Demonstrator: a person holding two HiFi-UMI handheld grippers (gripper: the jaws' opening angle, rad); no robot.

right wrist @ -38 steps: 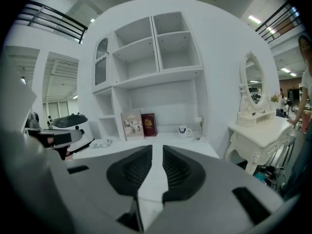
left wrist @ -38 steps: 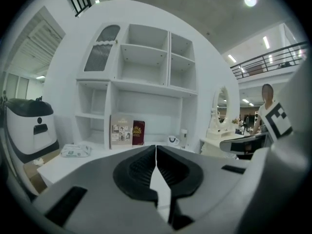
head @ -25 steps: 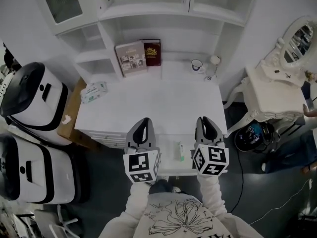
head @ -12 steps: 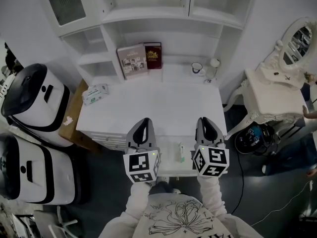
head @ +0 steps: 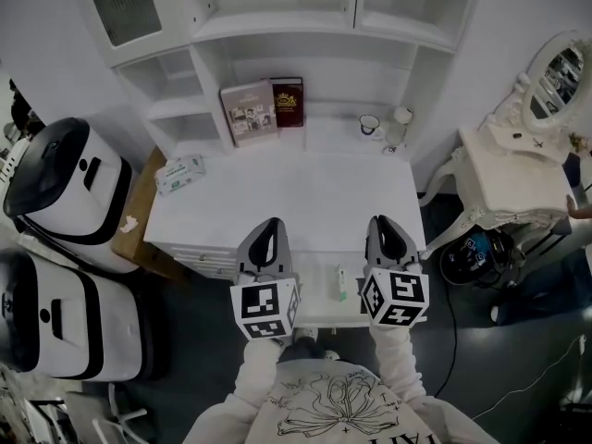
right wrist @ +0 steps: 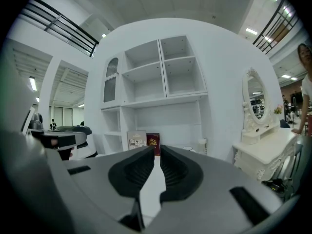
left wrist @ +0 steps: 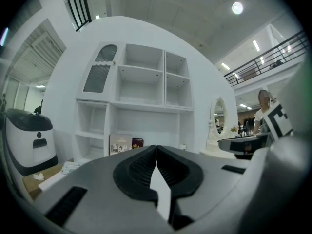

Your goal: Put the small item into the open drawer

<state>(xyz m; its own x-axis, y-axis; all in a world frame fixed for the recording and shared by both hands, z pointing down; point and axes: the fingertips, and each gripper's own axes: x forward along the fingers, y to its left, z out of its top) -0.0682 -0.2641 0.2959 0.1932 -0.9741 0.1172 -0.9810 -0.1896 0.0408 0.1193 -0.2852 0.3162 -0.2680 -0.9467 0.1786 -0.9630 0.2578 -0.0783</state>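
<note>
Desk (head: 277, 192) seen from above, mid-frame. Drawer (head: 317, 316) is pulled open at the desk's near edge, lower centre. Small item (head: 339, 283), seemingly a pale tube, is seen lying in the drawer, between the two grippers and untouched by either. Left gripper (head: 266, 233) is held over the desk's near edge, jaws pressed together at the tips, nothing between them. Right gripper (head: 387, 229) is held alongside, jaws closed to a thin slit, empty. Books (head: 262, 109) are stood against the back, upper centre.
</note>
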